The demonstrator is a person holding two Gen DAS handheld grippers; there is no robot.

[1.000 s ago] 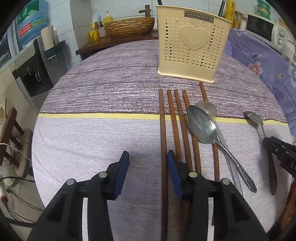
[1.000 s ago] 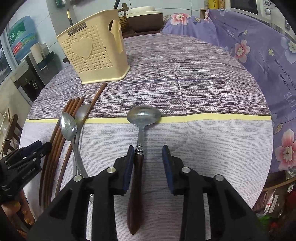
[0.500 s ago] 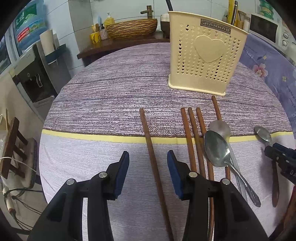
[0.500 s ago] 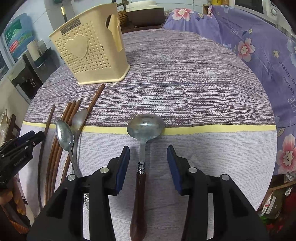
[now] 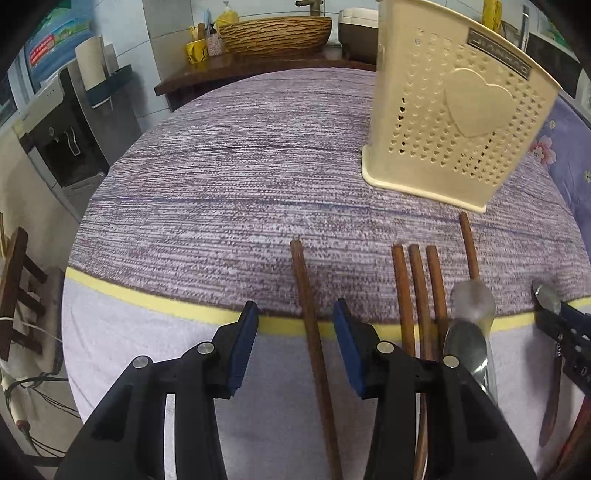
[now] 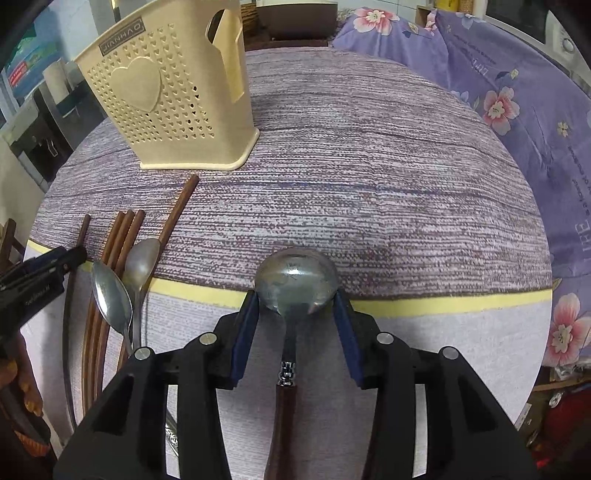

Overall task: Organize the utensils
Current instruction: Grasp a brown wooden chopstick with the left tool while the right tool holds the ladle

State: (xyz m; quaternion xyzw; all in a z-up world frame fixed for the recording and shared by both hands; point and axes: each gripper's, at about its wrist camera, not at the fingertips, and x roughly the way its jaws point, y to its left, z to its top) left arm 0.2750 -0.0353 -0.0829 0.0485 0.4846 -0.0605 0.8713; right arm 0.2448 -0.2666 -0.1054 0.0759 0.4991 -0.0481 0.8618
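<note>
A cream perforated utensil holder [image 5: 454,122] [image 6: 166,107] stands upright at the far side of the round table. My left gripper [image 5: 295,332] is open, and a single brown chopstick [image 5: 310,332] lies on the cloth between its blue pads, untouched. Three more chopsticks [image 5: 417,288] and two steel spoons [image 5: 469,332] [image 6: 110,295] lie just to its right. My right gripper [image 6: 295,325] is open astride the neck of a steel ladle [image 6: 295,280]. The ladle's dark wooden handle [image 6: 284,424] runs back under that gripper. Each gripper's tip also shows at the edge of the other view.
The tablecloth [image 5: 221,184] is striped purple with a yellow band. A woven basket [image 5: 275,33] sits on a sideboard behind the table. A water dispenser [image 5: 55,129] and a wooden stool [image 5: 14,288] stand off the left edge. Floral purple fabric [image 6: 517,110] lies along the right.
The left gripper slid left and one chopstick came away from the bunch; it now lies between the jaws. The right gripper's jaws widened and it moved forward along the ladle's handle towards the bowl.
</note>
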